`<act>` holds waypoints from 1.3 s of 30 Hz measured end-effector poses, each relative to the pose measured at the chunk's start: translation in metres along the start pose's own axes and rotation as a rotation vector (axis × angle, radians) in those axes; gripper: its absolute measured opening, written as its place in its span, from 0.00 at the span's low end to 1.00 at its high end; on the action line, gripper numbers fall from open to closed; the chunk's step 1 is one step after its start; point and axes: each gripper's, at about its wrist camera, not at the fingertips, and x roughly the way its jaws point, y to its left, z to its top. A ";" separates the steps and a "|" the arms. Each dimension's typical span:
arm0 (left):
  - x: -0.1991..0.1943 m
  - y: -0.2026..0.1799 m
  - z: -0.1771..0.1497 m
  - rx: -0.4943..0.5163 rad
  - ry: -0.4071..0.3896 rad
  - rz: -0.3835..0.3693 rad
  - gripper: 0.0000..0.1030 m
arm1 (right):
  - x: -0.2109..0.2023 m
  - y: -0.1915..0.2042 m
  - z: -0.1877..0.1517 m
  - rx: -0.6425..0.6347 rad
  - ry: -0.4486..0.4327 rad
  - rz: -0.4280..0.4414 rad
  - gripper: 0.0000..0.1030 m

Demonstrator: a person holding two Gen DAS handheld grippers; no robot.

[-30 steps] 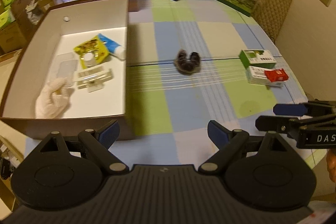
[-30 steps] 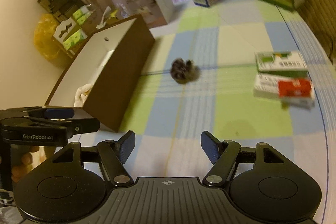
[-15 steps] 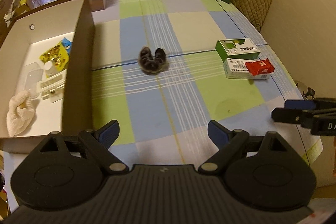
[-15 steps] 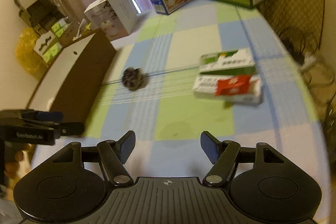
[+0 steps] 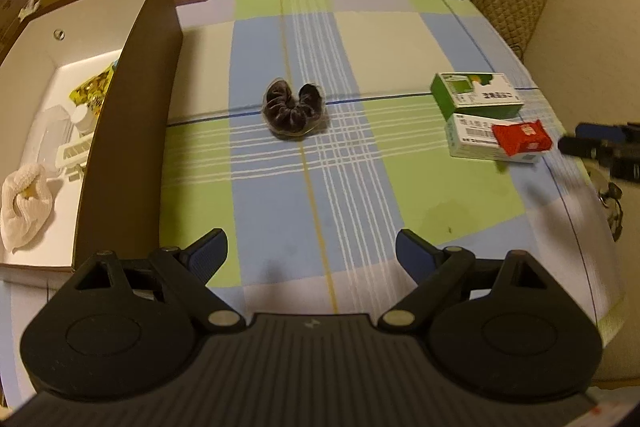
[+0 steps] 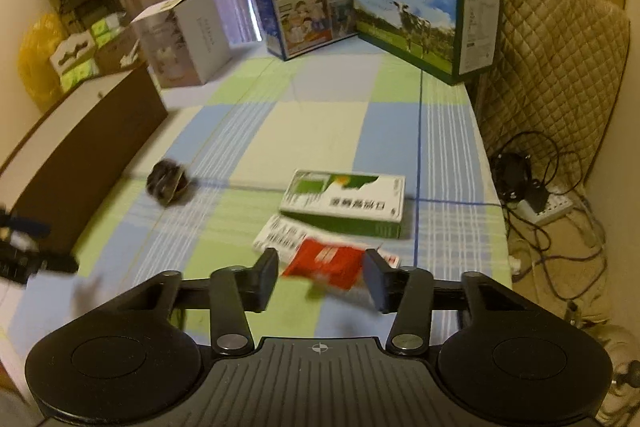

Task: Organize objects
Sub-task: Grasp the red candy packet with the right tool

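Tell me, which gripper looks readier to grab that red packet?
Right. The right gripper is open with the red packet just ahead between its fingers; the left gripper faces the scrunchie, well away from it.

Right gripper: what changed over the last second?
The right gripper swung right and closed in on the red packet, which now sits just beyond its open fingers, ungrasped. The left gripper turned from the brown box toward the table centre, open. The dark scrunchie, green carton and white carton stayed put.
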 end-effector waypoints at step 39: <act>0.027 0.010 0.004 -0.060 0.053 0.050 0.86 | 0.055 0.023 -0.025 -0.320 0.185 0.038 0.41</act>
